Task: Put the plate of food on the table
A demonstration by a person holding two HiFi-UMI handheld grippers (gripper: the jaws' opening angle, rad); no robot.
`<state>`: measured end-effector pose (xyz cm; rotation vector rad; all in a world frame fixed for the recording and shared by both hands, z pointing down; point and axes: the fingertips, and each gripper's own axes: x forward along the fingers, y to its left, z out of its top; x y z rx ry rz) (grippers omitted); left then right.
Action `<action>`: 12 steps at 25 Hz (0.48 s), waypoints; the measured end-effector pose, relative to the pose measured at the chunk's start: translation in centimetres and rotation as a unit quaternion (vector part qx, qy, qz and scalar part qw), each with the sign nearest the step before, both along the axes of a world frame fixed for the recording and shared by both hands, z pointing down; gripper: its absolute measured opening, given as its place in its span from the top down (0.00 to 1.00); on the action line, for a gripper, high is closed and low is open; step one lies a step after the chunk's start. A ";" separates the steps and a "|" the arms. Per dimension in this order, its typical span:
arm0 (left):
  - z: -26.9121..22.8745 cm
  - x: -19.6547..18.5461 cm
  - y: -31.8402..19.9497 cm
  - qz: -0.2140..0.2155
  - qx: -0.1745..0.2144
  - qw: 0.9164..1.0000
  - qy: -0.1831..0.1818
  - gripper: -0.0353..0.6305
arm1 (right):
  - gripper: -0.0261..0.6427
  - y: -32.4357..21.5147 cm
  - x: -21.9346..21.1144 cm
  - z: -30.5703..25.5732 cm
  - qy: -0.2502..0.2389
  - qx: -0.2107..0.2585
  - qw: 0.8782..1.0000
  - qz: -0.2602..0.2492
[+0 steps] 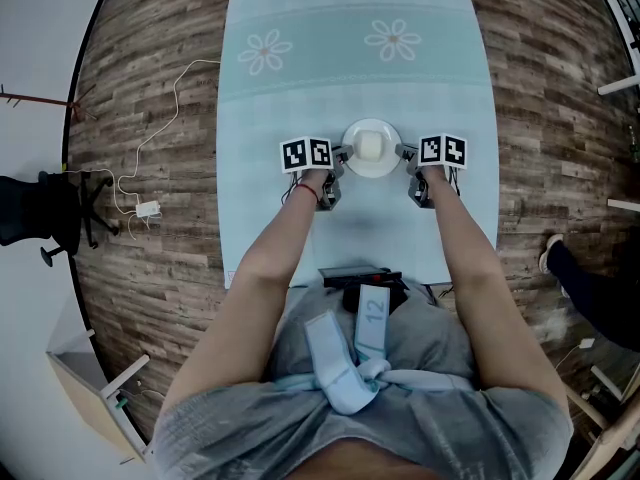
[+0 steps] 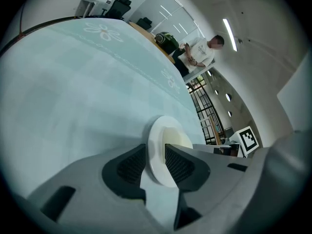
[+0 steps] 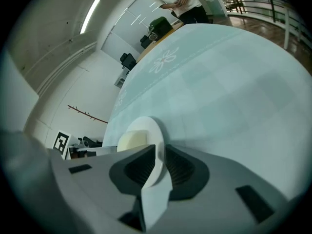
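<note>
Left claw [image 2: 155, 162] and right claw [image 3: 158, 167] clamp opposite rims of the plate [image 1: 372, 172], holding it level so the pale food [image 1: 370, 146] cannot slide, low at the surface's [image 1: 350, 68] near middle; contact unclear.

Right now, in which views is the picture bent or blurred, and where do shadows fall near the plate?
Head view: sharp centre, the table edges bow outward, hardly any shadow under the plate. Left gripper view: strong fisheye bend, the left tool looks soft, ceiling lamps shine bright. Right gripper view: same bend, the right tool soft, a faint shadow beside the plate.
</note>
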<state>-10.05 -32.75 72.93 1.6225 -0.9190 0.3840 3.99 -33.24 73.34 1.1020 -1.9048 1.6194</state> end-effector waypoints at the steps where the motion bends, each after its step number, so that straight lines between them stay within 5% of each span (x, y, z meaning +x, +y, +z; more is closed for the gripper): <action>1: 0.0 -0.1 0.0 0.001 0.000 1.000 -0.003 0.78 | 0.90 0.0 0.1 0.0 0.007 0.000 1.000 -0.002; 12: -1.4 0.3 0.6 0.016 0.008 1.000 -0.013 0.78 | 0.90 0.4 1.0 -1.5 0.044 0.016 0.999 -0.014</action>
